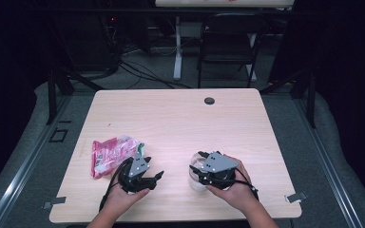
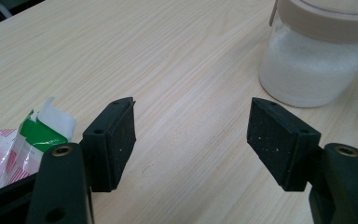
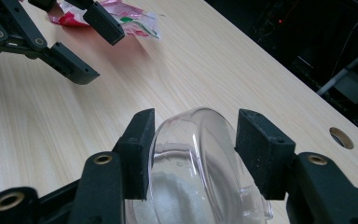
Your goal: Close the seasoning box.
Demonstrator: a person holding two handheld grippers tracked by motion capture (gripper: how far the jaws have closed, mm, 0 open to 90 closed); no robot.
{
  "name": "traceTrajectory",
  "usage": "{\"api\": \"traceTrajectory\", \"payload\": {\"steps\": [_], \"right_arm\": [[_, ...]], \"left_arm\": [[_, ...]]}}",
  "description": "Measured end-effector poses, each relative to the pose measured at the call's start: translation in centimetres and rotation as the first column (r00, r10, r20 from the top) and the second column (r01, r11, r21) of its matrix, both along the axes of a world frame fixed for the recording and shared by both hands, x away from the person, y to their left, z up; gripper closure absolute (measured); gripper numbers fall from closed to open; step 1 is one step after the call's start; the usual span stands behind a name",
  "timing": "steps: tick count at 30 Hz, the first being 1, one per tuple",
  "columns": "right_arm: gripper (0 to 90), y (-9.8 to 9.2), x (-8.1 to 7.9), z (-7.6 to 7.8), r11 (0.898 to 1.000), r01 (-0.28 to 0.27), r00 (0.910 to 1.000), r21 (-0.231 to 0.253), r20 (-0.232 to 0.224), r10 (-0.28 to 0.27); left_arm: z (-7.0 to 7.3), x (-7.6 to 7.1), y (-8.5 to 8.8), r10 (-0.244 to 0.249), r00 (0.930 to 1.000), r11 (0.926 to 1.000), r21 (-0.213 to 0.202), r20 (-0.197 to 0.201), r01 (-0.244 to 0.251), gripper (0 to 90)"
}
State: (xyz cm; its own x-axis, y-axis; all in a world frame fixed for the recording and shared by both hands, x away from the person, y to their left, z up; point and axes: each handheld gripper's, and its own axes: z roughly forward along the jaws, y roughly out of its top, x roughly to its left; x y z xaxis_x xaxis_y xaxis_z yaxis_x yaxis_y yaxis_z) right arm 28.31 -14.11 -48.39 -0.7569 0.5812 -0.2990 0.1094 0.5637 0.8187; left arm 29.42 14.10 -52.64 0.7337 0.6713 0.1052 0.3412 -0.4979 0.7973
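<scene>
1. A clear plastic jar (image 2: pixel 314 60) stands on the wooden table (image 1: pixel 180 118) near its front edge, right of centre in the high view. It holds a white, grainy filling that reaches most of the way up its wall; what the filling is cannot be told.
2. In the left gripper view the jar has a wide beige band around its top, and the picture's edge cuts the jar off above and to the right.
3. A clear, domed lid (image 3: pixel 200 154) stands tilted over the jar's mouth between the pads of the right gripper (image 3: pixel 193 149). The jaws are wide; the left pad lies against the lid's rim, and whether the right pad presses it cannot be told.
4. In the high view the right gripper and hand cover most of the jar, so little more than its pale lower wall shows.
5. The left gripper (image 2: pixel 191 140) hovers with its jaws wide and nothing between them, bare table under the gap, well apart from the jar.
6. A crumpled red, white and green packet (image 1: pixel 114 152) lies on the table just left of the left gripper; its contents cannot be made out.
</scene>
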Motion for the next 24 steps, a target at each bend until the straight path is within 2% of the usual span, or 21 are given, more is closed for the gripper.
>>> {"api": "traceTrajectory", "payload": {"steps": [14, 19, 24], "right_arm": [[46.2, 0.12, 0.04, -0.03, 1.000, -0.027, 0.9992, 0.002, -0.030, 0.027], [43.3, 0.27, -0.10, 0.09, 0.998, -0.056, 0.9976, 0.031, -0.041, 0.057], [42.9, 0.06, 0.07, 0.22, 0.998, -0.044, 0.9978, 0.051, -0.047, 0.046]], "left_arm": [[-0.03, 0.02, 0.00, -0.001, 1.0000, 1.0000, -0.001, -0.001, 0.001, 32.4], [-0.04, 0.04, 0.02, 0.001, 1.0000, 1.0000, 0.000, 0.000, -0.001, 32.2], [-0.08, 0.11, 0.08, 0.004, 1.0000, 1.0000, 0.001, 0.000, -0.004, 32.2]]}}
